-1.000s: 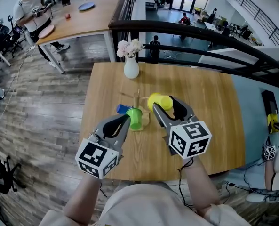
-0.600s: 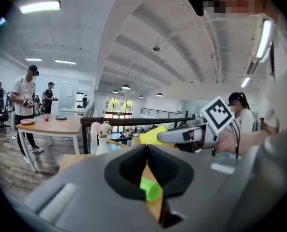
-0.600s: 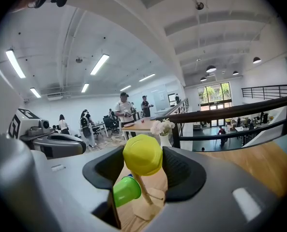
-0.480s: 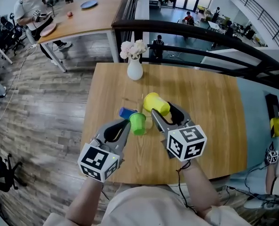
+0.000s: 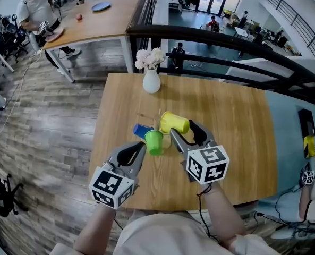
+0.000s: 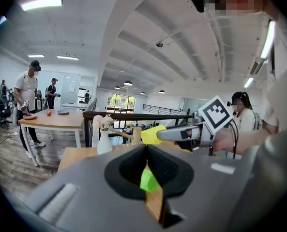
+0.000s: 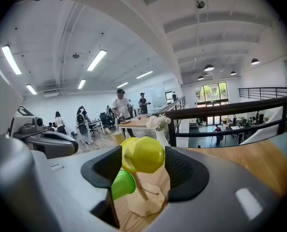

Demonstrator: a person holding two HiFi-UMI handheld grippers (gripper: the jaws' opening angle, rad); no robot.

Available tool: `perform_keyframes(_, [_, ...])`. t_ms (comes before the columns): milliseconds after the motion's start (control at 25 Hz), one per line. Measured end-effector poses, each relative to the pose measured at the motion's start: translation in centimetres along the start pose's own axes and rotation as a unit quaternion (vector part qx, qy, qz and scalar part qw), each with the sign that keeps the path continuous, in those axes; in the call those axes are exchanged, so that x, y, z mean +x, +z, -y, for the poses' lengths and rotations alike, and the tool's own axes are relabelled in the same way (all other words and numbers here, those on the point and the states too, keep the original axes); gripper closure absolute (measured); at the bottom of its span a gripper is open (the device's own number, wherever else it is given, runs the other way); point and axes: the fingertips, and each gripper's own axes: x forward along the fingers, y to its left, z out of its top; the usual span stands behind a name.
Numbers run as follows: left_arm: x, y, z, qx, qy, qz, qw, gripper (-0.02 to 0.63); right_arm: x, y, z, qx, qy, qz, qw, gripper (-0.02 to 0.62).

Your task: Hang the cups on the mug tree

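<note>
Cups: yellow plastic cup (image 5: 174,122) is lying on its side at the top of the small wooden mug tree (image 7: 144,197); green plastic cup (image 5: 154,141) is hanging lower on the left; blue plastic cup (image 5: 141,129) is sitting behind the green one; all three are looking hung, so the job is seeming nearly done
Mug tree: it is standing near the middle of the pale wooden bench (image 5: 231,142), just ahead of both tools
Right hand-held gripper (image 5: 184,129): released; its jaws have just been opening wider; the yellow cup is showing between them in the right gripper view, but the pads are not pressing on it
Left hand-held gripper (image 5: 142,145): clenched on nothing; it is pointing at the green cup from just beside it
Risk: a jaw of the right tool may be catching the yellow cup's rim on the way out, pulling it off its peg or tipping the light tree; a nudge from the clenched left tool may be unseating the green cup
Containers: the green cup's mouth is looking empty; the other cups' insides are not showing; white ceramic vase (image 5: 151,81) at the far edge is holding pale flowers (image 5: 149,57)
</note>
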Motion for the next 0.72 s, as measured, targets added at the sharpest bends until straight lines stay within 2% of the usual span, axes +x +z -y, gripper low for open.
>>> perform_keyframes(200, [-0.5,-0.3,0.4,0.003,-0.001,-0.002,1.0000,0.604,-1.4,0.2,0.3,-0.001,-0.015,0.007,1.000,0.313])
perform_keyframes(360, [-1.6,-0.3,1.2,0.005,0.000,0.000,1.0000,0.603,-3.7,0.8,-0.1,0.000,-0.023,0.025,0.999,0.344])
perform_keyframes(480, [-2.7,0.6,1.8,0.012,0.001,0.012,0.9999,0.604,-5.7,1.7,-0.7,-0.003,-0.029,0.045,0.999,0.403])
perform_keyframes(520, [-3.0,0.9,1.9,0.015,0.001,0.016,0.9998,0.604,-6.4,1.9,-1.0,-0.005,-0.030,0.051,0.998,0.457])
perform_keyframes(560, [-3.3,1.2,2.0,0.017,0.002,0.020,0.9997,0.604,-7.0,2.2,-1.3,-0.007,-0.031,0.056,0.998,0.481])
perform_keyframes(720, [-4.6,2.8,2.4,0.028,0.004,0.036,0.9989,0.604,-9.4,3.5,-2.6,-0.020,-0.032,0.082,0.996,0.520])
